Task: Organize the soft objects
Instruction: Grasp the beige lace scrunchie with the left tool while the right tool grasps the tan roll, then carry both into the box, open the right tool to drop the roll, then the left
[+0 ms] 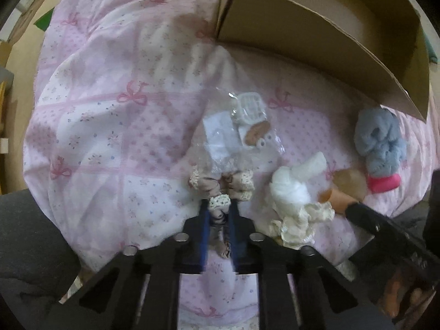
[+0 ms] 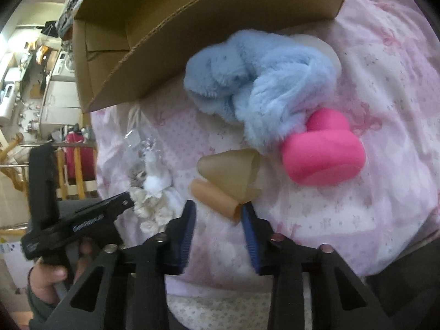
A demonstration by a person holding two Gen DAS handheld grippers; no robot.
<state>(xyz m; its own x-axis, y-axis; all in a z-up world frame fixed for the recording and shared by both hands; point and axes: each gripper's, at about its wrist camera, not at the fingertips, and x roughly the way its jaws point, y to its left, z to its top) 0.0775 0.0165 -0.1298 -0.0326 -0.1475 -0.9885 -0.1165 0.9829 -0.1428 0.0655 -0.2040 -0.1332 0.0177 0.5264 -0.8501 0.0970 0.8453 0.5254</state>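
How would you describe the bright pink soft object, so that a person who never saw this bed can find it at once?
Start at the open brown cardboard box on the pink quilt with bows. In front of its flap lies a fluffy light-blue plush toy, and the bright pink rounded foam object touches its lower end. It is the only smooth, vivid pink thing; the neighbouring translucent tan cone is dull.

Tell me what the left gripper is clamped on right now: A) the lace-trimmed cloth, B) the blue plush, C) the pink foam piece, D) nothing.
A: in the left wrist view the left gripper has its blue pads shut on the lace-trimmed cloth, while the blue plush lies apart on the quilt.
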